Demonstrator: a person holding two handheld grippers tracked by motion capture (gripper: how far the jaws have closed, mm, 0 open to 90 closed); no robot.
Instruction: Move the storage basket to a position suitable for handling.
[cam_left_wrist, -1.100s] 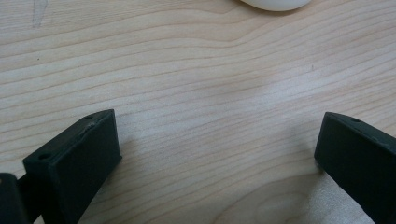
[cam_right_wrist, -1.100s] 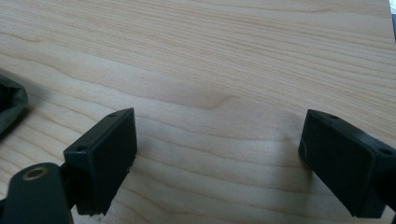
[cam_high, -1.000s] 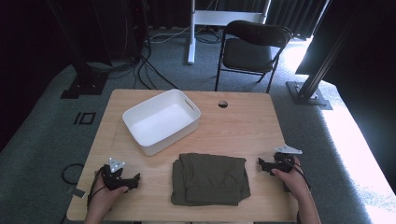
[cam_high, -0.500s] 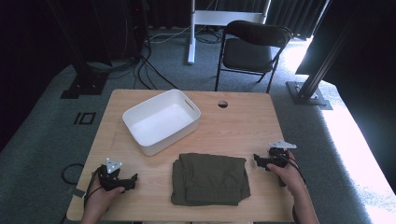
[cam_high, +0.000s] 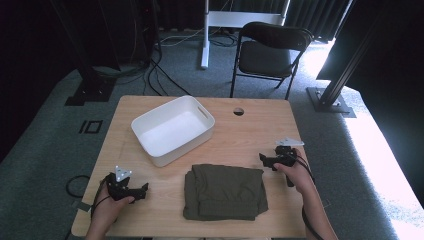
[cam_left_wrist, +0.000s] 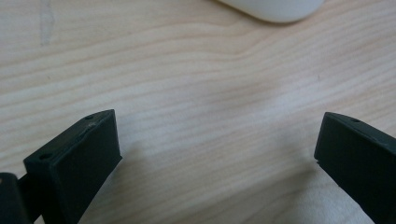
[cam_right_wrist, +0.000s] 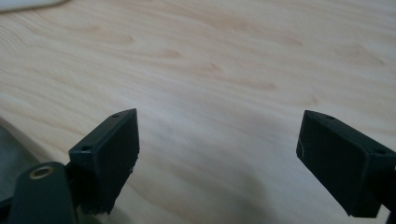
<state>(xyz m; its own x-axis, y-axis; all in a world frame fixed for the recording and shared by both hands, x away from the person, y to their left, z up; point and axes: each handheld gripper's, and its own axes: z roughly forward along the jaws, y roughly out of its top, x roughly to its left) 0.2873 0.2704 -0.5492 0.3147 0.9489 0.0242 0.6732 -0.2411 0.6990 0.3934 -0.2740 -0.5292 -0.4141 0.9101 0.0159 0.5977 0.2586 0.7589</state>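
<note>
A folded dark olive cloth (cam_high: 224, 191) lies flat on the wooden table (cam_high: 250, 130) near its front edge. My left gripper (cam_high: 142, 190) rests on the table well to the left of the cloth, held by a hand. Its jaws stand wide open over bare wood (cam_left_wrist: 215, 135). My right gripper (cam_high: 263, 159) sits just off the cloth's upper right corner, pointing toward it. Its jaws are also wide apart with only wood between them (cam_right_wrist: 217, 144). A sliver of the cloth (cam_right_wrist: 9, 158) shows at the lower left of the right gripper view.
A white plastic bin (cam_high: 173, 129) stands empty at the table's back left, behind the cloth; its rounded base (cam_left_wrist: 275, 9) shows at the top of the left gripper view. A round hole (cam_high: 238, 111) pierces the table near its far edge. A black folding chair (cam_high: 272, 52) stands beyond.
The right gripper has slid left across the table, from near the right edge to beside the cloth's upper right corner. The left gripper has barely shifted.
</note>
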